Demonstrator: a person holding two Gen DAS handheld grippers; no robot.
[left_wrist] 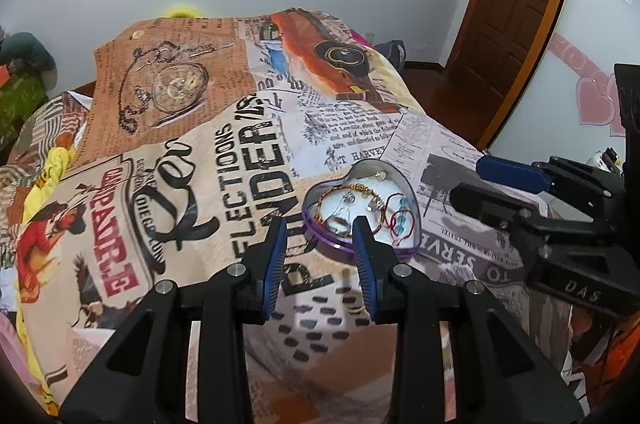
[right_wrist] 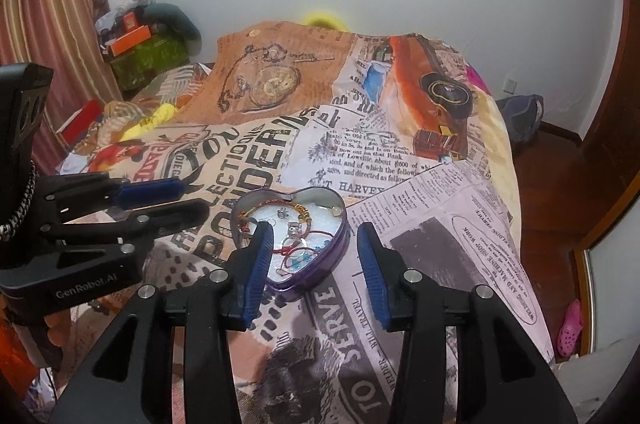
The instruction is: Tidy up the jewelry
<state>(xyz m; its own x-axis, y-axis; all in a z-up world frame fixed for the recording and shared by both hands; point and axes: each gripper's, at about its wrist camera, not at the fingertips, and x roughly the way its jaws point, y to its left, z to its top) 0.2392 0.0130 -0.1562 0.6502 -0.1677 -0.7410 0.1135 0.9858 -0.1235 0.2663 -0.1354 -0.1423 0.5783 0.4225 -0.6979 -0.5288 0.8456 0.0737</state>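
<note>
A purple heart-shaped tin lay open on the printed bedspread, well in from its far edge and toward its near side, on the newspaper-patterned part. Its white lining held a tangle of jewelry: a red cord bracelet, a gold chain running near the tin's far rim, blue beads by the right lobe in the left wrist view, and a silver ring near the middle. A small pale piece sat against the far rim; its kind could not be told. A gold ring lay outside the tin, on the bedspread just in front of it.

The left gripper hung over the tin's near rim, its fingers spread and holding nothing. The right gripper also stood spread wide, empty, its blue pads straddling the tin's pointed end.
</note>
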